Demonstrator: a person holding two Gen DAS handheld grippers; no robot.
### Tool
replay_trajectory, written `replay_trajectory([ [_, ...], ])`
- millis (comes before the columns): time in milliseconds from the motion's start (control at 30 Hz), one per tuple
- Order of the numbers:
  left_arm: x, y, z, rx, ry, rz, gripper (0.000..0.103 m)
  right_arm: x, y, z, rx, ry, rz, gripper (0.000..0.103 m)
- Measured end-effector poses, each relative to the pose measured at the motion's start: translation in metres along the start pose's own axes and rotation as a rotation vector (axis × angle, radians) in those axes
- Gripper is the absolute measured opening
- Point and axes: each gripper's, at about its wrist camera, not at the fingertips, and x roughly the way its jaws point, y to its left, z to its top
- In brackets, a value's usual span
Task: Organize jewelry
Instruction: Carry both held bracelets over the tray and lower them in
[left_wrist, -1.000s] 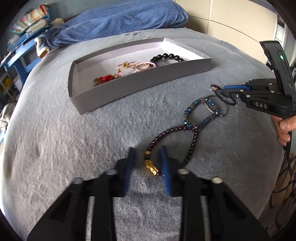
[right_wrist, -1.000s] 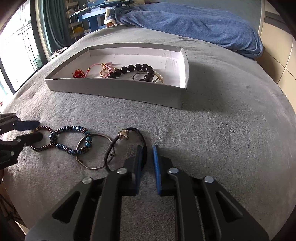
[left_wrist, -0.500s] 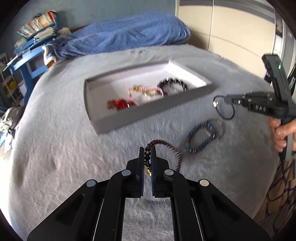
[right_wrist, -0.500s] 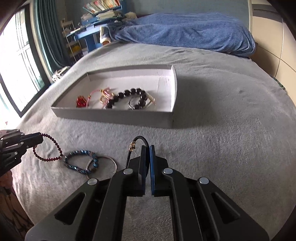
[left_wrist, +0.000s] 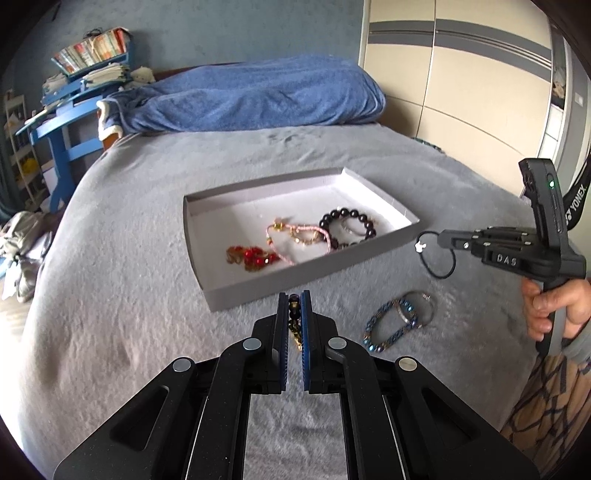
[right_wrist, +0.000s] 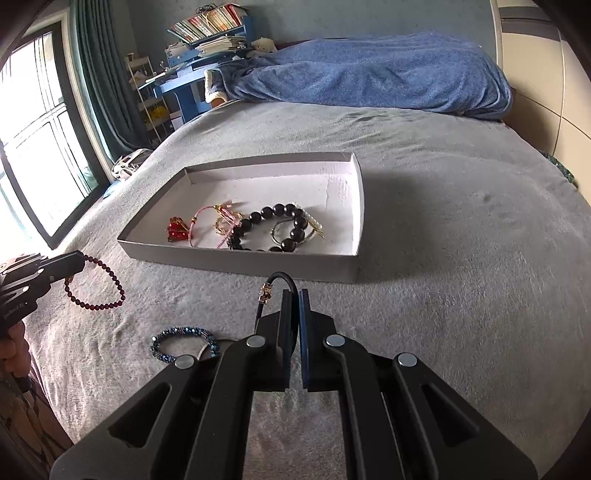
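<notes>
A shallow grey tray (right_wrist: 356, 206) is seen on the grey bed (right_wrist: 461, 240), and several pieces are already laid in it: a red bead piece (right_wrist: 177, 228), a pink cord bracelet (right_wrist: 207, 218) and a large black bead bracelet (right_wrist: 271, 229). The left tongs (left_wrist: 294, 306) are clamped narrow on a dark red bead bracelet (right_wrist: 96, 286), which is seen hanging clear of the bed in the right wrist view. The right tongs (right_wrist: 294, 306) are closed on a black cord bracelet (right_wrist: 275, 286) with a small gold clasp, held in the air near the tray's front wall. A blue bead bracelet (left_wrist: 388, 326) and a thin metal bangle (left_wrist: 419, 308), overlapping each other, are left on the bed well short of the tray. The task is judged to be roughly half done: two pieces are lifted but not yet placed, and two are untouched
</notes>
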Motion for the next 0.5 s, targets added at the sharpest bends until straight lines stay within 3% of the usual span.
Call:
replay_trajectory([
  [500, -0.001, -0.006, 0.049, 0.001, -0.069, -0.018, 0.007, 0.0, 0.025, 0.044, -0.064, -0.036, 0.029, 0.004],
])
